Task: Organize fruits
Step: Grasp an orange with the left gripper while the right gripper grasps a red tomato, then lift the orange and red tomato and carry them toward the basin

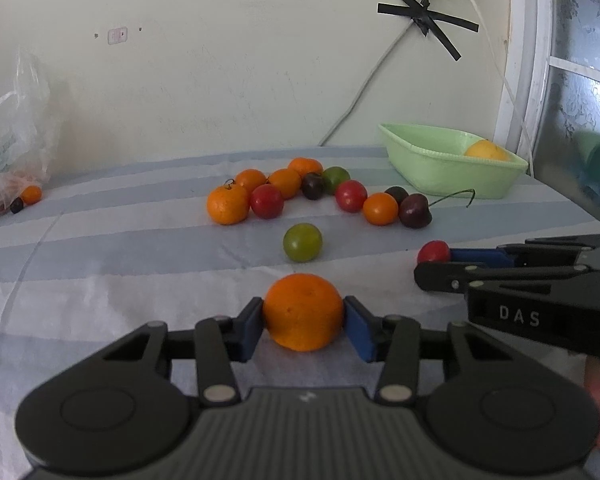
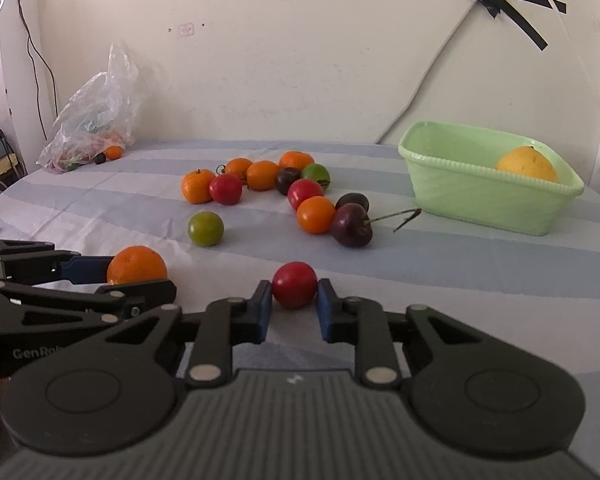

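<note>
Gripping a tangerine (image 1: 303, 312) between the blue pads of our left gripper (image 1: 304, 320), we hold it low over the striped cloth (image 1: 100, 248). Our right gripper (image 2: 294, 304) pinches a small red fruit (image 2: 294, 285) just beside it. Beyond, near a lone green fruit (image 1: 302, 242), a cluster of fruits (image 1: 320, 194) lies loose on the cloth. The pale green basket (image 2: 480, 200), far right, holds one yellow citrus (image 2: 527, 165).

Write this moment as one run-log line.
left gripper: shut on round orange mandarin | right gripper: shut on small red fruit | green plastic basin: one yellow fruit
</note>
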`<move>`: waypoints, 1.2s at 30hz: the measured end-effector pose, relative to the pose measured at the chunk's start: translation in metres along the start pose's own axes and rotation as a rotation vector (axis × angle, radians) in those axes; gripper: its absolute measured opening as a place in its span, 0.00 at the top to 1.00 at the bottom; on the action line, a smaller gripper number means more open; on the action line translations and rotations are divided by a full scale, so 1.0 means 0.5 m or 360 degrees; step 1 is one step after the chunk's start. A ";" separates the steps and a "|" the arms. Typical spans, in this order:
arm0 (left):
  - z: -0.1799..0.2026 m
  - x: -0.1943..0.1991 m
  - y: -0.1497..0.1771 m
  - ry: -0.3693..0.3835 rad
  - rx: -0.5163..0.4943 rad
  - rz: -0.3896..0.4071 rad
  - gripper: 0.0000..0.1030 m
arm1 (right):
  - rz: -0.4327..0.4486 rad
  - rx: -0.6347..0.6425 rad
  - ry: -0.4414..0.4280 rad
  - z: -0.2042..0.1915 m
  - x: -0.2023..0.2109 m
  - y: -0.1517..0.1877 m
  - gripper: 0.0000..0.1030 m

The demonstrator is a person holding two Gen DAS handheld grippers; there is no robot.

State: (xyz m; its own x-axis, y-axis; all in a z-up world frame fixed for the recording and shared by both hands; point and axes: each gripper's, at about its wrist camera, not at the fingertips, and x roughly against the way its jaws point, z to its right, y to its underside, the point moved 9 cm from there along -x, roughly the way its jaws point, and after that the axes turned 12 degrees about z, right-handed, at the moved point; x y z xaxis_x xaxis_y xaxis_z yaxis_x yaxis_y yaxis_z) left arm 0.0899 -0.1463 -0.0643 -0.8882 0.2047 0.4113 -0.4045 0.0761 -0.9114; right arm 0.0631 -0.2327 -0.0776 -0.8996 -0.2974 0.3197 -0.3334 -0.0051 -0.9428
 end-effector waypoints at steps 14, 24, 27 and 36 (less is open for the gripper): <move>-0.003 -0.004 0.002 -0.0002 0.0002 -0.0003 0.56 | 0.0009 -0.0036 0.0001 0.006 0.009 -0.002 0.74; -0.004 -0.003 -0.001 0.0015 0.0015 0.0011 0.58 | 0.0016 -0.0040 0.0004 0.007 0.012 -0.003 0.74; -0.003 -0.003 -0.001 0.0016 0.0009 0.0014 0.58 | 0.0009 -0.0035 -0.0003 0.008 0.012 -0.002 0.74; 0.018 0.006 -0.006 0.0094 -0.0027 0.0041 0.59 | 0.0031 -0.0025 0.0005 0.012 0.034 -0.004 0.74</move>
State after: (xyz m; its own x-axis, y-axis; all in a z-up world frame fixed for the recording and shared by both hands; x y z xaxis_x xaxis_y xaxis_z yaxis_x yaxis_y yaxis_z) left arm 0.0864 -0.1544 -0.0604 -0.8836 0.2640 0.3867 -0.3775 0.0868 -0.9219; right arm 0.0501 -0.2437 -0.0707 -0.9068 -0.2942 0.3019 -0.3203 0.0153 -0.9472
